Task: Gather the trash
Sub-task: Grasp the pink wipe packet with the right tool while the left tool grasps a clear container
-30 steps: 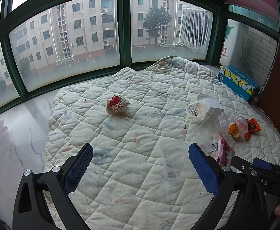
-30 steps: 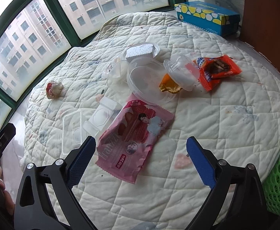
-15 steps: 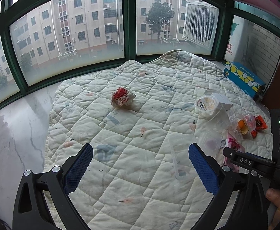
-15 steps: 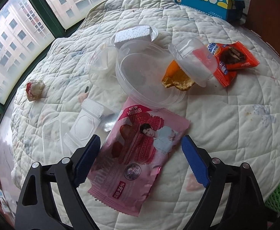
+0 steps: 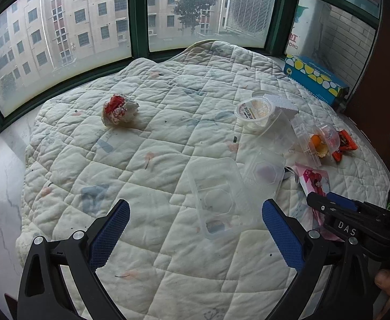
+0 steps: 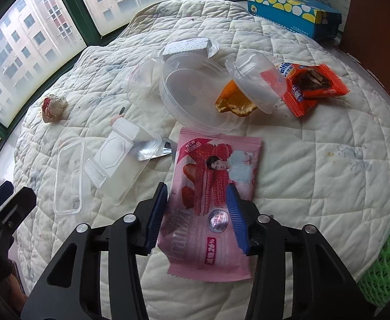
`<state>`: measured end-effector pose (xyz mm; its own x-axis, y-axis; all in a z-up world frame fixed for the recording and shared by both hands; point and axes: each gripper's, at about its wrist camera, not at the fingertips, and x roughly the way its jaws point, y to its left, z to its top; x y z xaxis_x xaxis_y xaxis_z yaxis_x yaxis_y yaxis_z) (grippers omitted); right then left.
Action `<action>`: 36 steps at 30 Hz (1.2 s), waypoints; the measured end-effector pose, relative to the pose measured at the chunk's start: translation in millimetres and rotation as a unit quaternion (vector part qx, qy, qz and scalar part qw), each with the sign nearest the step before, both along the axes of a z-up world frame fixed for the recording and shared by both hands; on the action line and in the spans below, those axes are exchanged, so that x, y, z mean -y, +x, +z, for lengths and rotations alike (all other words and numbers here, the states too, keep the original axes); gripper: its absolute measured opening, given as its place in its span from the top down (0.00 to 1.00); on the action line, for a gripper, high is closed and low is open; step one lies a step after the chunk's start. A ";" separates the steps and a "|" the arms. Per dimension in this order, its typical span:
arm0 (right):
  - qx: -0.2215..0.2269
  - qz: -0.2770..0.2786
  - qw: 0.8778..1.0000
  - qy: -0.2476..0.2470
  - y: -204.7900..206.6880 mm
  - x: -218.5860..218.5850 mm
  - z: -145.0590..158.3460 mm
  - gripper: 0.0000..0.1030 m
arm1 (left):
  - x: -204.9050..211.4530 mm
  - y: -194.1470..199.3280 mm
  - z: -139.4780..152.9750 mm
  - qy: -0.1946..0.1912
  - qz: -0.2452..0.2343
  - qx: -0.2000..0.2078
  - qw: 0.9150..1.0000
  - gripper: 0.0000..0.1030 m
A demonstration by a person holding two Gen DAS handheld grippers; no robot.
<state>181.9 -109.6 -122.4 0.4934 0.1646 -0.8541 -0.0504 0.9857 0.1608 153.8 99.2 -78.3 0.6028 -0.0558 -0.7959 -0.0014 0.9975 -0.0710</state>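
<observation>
The right tool (image 6: 197,208) pinches the pink snack packet (image 6: 216,176) just below the round clear tub (image 6: 197,98), apparently mid-pickup, needing a lift toward the green basket (image 6: 384,264), while the left tool (image 5: 195,233) hovers spread.

My left gripper (image 5: 195,236) hangs low, jaws spread wide, nothing between the blue pads (image 5: 109,233). My right gripper (image 6: 197,213) is lower, jaws drawn partway in, pads (image 6: 236,217) flanking the pink packet (image 6: 213,186).

Packet (image 6: 208,184) on quilt (image 6: 315,165) — tub (image 6: 195,93) behind it, tray (image 6: 69,176) left, wrapper (image 6: 312,85) behind right.
</observation>
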 end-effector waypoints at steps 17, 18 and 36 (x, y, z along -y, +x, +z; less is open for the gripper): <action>0.005 0.023 1.000 0.003 1.4 14.1 -4.9 0.27 | 11.4 32.2 -44.2 -0.031 -0.030 -0.068 0.997 0.29; 0.005 0.025 1.000 0.003 2.9 13.6 -5.3 0.26 | 11.3 32.8 -45.1 -0.031 -0.030 -0.069 0.997 0.29; 0.017 0.027 0.999 0.026 -10.8 26.6 3.7 0.68 | 17.7 31.4 -51.2 -0.045 -0.049 -0.086 0.994 0.63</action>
